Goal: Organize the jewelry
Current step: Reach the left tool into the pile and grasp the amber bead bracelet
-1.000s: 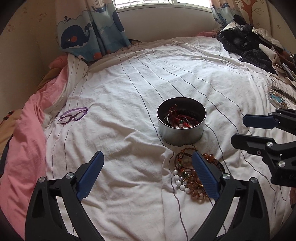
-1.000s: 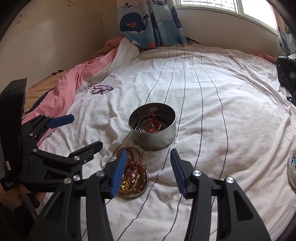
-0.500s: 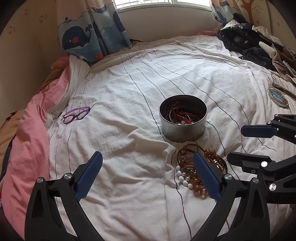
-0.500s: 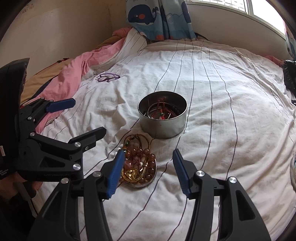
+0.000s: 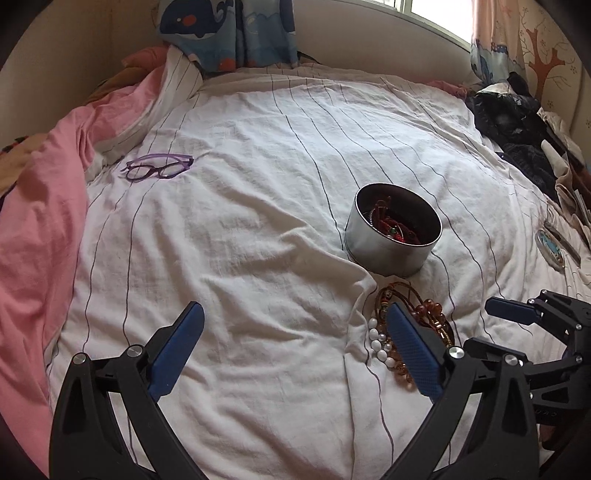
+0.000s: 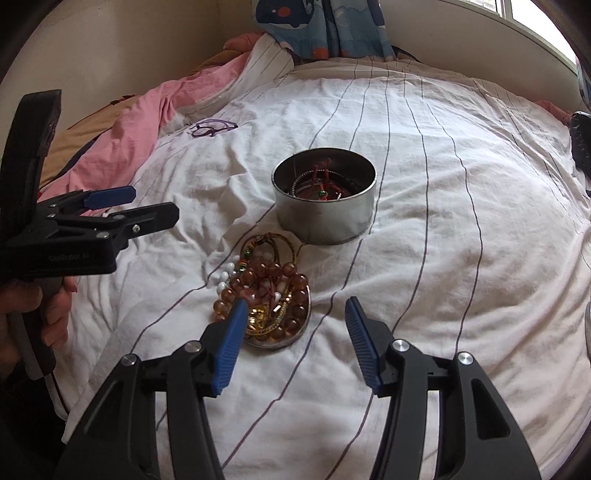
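Observation:
A round metal tin (image 5: 392, 236) (image 6: 324, 201) stands on the striped bedsheet and holds red cord bracelets. Just in front of it lies a pile of jewelry (image 5: 413, 317) (image 6: 266, 295): amber beads, white beads, brown cords and a gold chain, partly on a small metal lid (image 6: 295, 334). My left gripper (image 5: 291, 339) is open and empty, with its right finger over the pile. My right gripper (image 6: 295, 317) is open and empty, low over the sheet just behind the pile; it also shows in the left wrist view (image 5: 491, 328).
Purple glasses (image 5: 159, 168) (image 6: 212, 127) lie on the sheet far left. A pink quilt (image 5: 40, 206) bunches along the left edge. Dark clothes (image 5: 517, 125) are piled at the right. A small round object (image 5: 550, 245) lies at the right edge. Whale curtains (image 5: 229, 29) hang behind.
Both grippers have moved lower and nearer to the jewelry pile. The left view has swung left, so the tin sits further right. Both stay open.

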Action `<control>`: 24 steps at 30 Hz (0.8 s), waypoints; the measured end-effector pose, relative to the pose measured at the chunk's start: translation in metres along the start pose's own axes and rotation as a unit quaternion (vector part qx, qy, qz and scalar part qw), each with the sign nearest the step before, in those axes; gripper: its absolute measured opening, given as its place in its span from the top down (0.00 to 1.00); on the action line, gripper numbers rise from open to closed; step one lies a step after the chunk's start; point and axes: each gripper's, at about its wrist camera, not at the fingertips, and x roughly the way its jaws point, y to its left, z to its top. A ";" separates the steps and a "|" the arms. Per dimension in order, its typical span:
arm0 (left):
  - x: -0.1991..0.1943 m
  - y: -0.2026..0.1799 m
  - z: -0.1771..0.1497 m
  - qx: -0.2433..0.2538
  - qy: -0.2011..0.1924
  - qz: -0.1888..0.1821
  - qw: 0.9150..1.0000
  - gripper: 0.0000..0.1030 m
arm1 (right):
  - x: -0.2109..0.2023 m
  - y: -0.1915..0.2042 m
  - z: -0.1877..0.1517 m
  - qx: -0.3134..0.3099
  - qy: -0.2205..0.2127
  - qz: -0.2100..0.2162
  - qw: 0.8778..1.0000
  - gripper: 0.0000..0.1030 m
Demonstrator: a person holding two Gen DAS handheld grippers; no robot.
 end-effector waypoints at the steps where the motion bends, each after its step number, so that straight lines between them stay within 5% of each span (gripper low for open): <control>1: 0.000 0.000 -0.001 0.003 0.000 -0.004 1.000 0.08 | 0.002 0.002 -0.001 -0.002 0.003 0.000 1.000 0.48; 5: 0.002 -0.011 -0.008 0.036 0.000 -0.010 0.999 0.08 | 0.011 -0.003 -0.004 0.011 0.011 -0.013 1.000 0.52; 9: -0.001 -0.020 -0.011 0.054 -0.001 -0.017 0.998 0.08 | 0.014 0.001 -0.007 0.008 0.021 0.022 1.000 0.55; 17: 0.005 -0.064 -0.016 0.125 -0.011 -0.077 0.989 0.08 | 0.017 -0.015 -0.010 0.015 0.038 -0.035 0.999 0.58; 24: 0.027 -0.088 -0.018 0.137 0.007 -0.117 0.984 0.24 | 0.013 -0.039 -0.015 0.039 0.042 -0.049 0.997 0.58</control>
